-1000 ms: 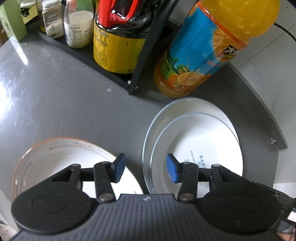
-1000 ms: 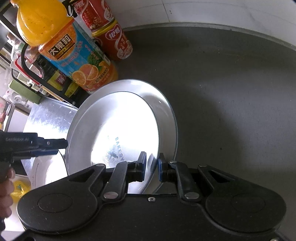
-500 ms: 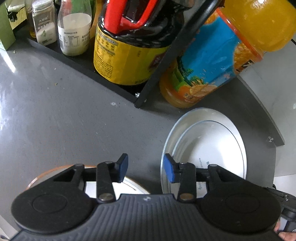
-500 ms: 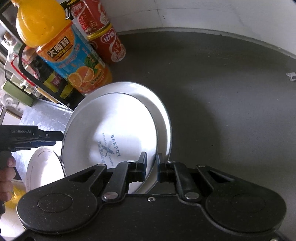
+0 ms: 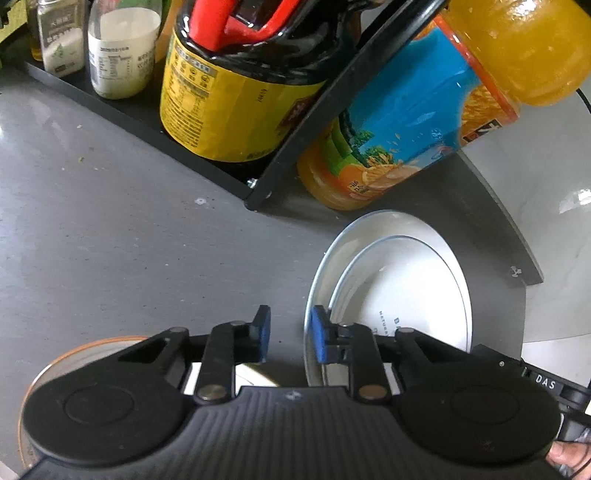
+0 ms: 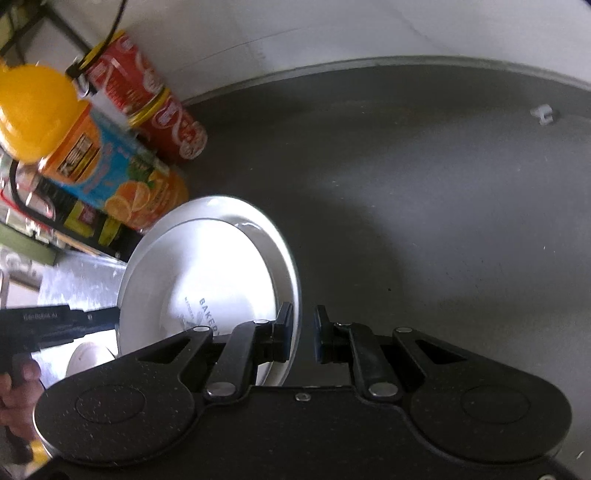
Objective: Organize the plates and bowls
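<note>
The right tongs (image 6: pixel 302 334) stood spread, the white plate's (image 6: pixel 207 273) rim between their pads on the grey surface (image 6: pixel 424 206). The left tongs (image 5: pixel 290 334) gaped empty, plate just right, an orange-rimmed plate (image 5: pixel 55 362) beneath left.

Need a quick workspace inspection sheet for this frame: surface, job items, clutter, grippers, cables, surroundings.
Surface: grey countertop, a few specks.
Job's things: small white plate lying in larger white plate; orange-rimmed plate to their left.
Clutter: orange juice bottle, dark sauce jug, red cans, jars on black rack.
Grippers: left gripper jaws apart, holding nothing; right gripper jaws apart astride the larger plate's rim.
Cables: nothing seen for certain.
Surroundings: white wall.
</note>
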The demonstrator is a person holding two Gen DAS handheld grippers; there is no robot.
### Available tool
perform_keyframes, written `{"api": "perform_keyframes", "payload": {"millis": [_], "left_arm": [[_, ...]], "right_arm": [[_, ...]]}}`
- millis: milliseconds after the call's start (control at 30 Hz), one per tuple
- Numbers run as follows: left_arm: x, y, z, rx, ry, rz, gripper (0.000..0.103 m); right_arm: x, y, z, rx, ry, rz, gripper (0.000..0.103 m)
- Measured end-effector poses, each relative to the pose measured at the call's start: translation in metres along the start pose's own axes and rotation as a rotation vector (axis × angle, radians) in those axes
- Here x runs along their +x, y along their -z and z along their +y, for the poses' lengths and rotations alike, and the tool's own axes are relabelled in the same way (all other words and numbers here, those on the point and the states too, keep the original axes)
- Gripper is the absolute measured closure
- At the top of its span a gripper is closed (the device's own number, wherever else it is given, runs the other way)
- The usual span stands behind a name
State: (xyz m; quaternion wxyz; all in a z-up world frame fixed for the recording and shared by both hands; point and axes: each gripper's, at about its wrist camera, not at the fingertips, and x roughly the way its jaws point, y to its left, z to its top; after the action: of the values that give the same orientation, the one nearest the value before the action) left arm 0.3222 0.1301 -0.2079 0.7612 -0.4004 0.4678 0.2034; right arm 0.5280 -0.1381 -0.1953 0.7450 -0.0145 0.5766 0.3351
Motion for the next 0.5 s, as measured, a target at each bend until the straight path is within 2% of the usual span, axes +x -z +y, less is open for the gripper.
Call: {"api": "perform_keyframes", "payload": {"millis": [200, 500], "left_arm": [[0.007, -0.002, 0.000, -0.020, 0.024, 0.015, 0.091], [0.013, -0.003, 0.011, -0.082, 0.077, 0.025, 0.093]], "right_arm": [[0.008, -0.001, -0.007, 0.058, -0.042, 0.014, 0.092], [0.009, 0.000, -0.004, 0.104, -0.115, 0.031, 0.097]]}}
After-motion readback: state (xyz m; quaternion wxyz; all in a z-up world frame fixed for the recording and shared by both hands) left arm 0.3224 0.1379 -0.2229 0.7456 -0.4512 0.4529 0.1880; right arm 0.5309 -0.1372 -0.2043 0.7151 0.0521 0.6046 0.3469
